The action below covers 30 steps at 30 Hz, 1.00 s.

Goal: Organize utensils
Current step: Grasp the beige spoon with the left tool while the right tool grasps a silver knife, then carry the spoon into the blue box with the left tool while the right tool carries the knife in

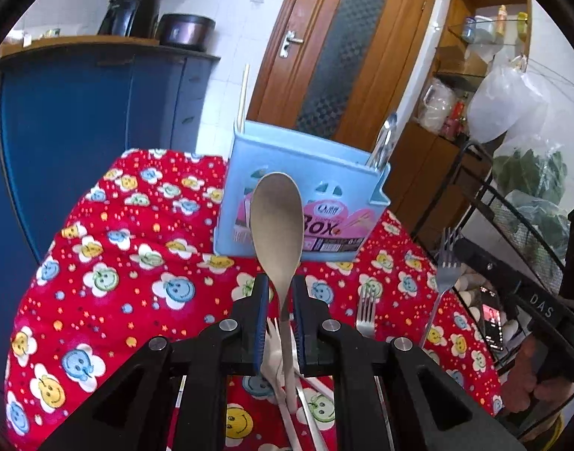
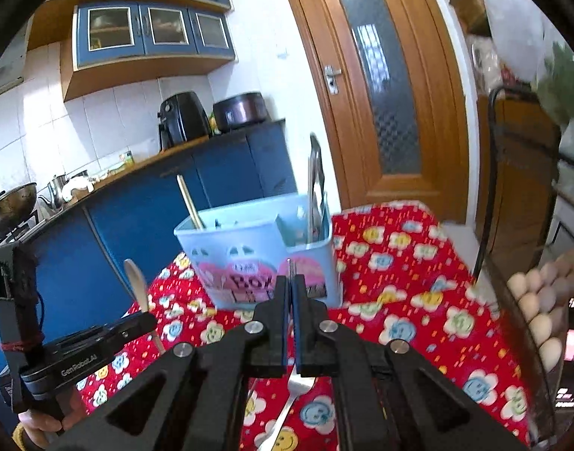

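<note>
While clamped in left hand-held gripper (image 1: 280, 293): beige wooden spoon (image 1: 276, 221), bowl up.
Right hand-held gripper (image 2: 290, 293) clamped on silver metal fork (image 2: 296, 383); pale blue plastic utensil box (image 2: 257, 248) beyond, on red flower-print bench (image 2: 407, 300).

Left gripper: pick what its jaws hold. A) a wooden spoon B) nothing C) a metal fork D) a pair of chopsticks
A: the left gripper has its jaws closed on the neck of a wooden spoon, whose bowl stands up in front of the blue utensil box.
</note>
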Motion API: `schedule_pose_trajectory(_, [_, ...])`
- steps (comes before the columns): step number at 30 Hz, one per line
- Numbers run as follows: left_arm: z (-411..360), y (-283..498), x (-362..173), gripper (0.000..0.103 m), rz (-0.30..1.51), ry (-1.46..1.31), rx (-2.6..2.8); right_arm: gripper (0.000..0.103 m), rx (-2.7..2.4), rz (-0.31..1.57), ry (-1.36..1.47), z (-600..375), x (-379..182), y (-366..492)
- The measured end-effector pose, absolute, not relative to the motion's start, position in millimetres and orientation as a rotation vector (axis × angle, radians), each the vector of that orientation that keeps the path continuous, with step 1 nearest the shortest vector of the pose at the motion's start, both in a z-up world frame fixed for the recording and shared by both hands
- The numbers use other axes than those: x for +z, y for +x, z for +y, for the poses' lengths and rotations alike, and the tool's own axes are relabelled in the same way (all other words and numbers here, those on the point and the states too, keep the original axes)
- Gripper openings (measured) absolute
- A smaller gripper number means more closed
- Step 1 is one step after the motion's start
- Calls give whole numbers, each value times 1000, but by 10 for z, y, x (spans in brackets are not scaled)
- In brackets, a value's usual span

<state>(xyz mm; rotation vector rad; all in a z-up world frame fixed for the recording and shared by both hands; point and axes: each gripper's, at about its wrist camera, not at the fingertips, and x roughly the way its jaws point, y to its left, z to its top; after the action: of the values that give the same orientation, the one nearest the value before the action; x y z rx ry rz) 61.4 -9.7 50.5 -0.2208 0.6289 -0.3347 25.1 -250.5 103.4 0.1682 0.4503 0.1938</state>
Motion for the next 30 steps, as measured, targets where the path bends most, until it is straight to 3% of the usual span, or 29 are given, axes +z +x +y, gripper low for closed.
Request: schedule_pose_trajectory(30, [-21,1078,1634,10,376,-142,-302,3,25,255,-16,-2569,1911,873])
